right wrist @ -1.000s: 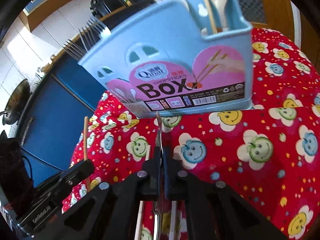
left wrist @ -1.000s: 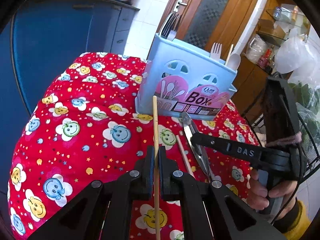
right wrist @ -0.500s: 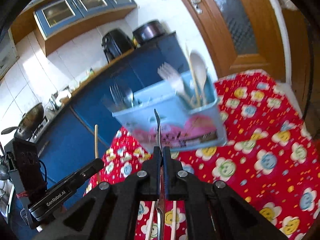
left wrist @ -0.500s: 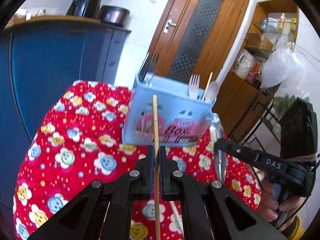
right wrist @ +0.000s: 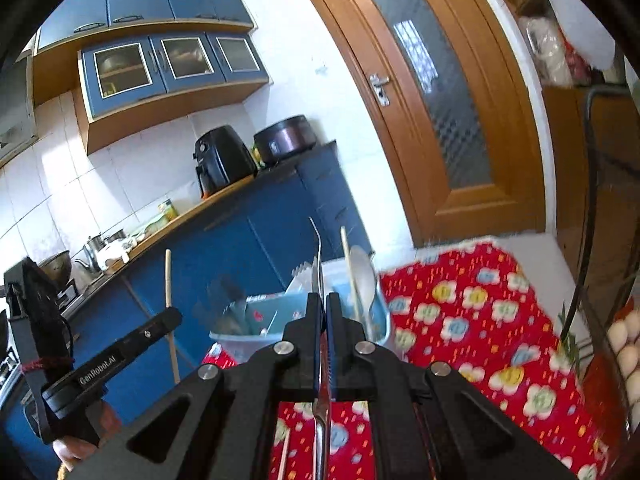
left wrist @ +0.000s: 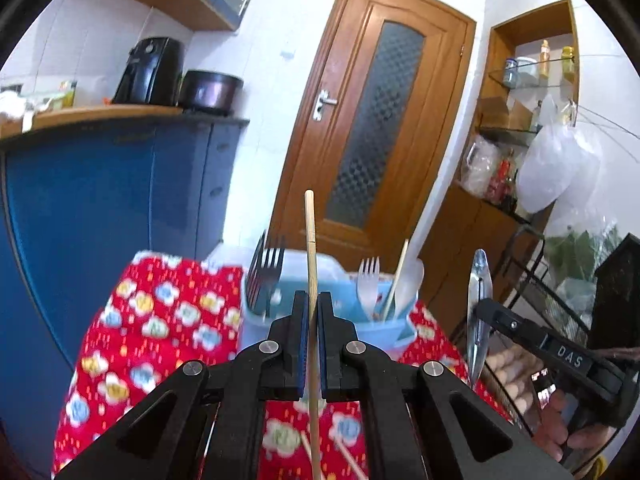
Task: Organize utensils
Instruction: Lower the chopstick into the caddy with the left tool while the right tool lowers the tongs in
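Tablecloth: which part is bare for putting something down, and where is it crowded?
The red tablecloth is bare left of the blue utensil box, and also right of it. Crowded: the near edge, where loose chopsticks lie under the gripper.

Left gripper (left wrist: 313,308) jaws clamped, right gripper (right wrist: 323,310) jaws clamped

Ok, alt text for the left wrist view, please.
The left tongs are shut on a wooden chopstick pointing up, above a red flowered tablecloth. Just beyond stands a blue holder with forks and a white spoon. At right, the right tongs grip a metal utensil.
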Demonstrator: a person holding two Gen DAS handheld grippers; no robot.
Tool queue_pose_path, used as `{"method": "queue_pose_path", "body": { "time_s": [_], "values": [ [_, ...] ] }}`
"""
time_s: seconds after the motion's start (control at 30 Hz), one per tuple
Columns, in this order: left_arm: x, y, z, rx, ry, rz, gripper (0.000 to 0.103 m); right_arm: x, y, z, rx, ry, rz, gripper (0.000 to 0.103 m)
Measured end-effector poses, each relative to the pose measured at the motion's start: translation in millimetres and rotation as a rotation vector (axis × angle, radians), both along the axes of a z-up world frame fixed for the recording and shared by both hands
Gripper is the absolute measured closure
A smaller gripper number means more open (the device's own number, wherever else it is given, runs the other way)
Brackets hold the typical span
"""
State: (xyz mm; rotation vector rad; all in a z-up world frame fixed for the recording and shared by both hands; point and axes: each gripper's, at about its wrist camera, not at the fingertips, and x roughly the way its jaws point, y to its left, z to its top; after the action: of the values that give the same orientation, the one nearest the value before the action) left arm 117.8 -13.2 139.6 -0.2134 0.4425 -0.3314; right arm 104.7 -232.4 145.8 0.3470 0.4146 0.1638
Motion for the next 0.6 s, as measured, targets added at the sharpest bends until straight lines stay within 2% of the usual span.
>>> {"method": "queue_pose_path", "body": {
  "time_s": [0.3,0.6],
  "values": [
    [36,-12,31,-0.003,-0.111,0.024,0.099,30,-4,17,-0.043,-0.061,-0.039,0.099],
    [68,-24,44,0.022,-0.227,0.073,0.099,55,-5,29,-0.056,-0.128,-0.088,0.099]
  ]
}}
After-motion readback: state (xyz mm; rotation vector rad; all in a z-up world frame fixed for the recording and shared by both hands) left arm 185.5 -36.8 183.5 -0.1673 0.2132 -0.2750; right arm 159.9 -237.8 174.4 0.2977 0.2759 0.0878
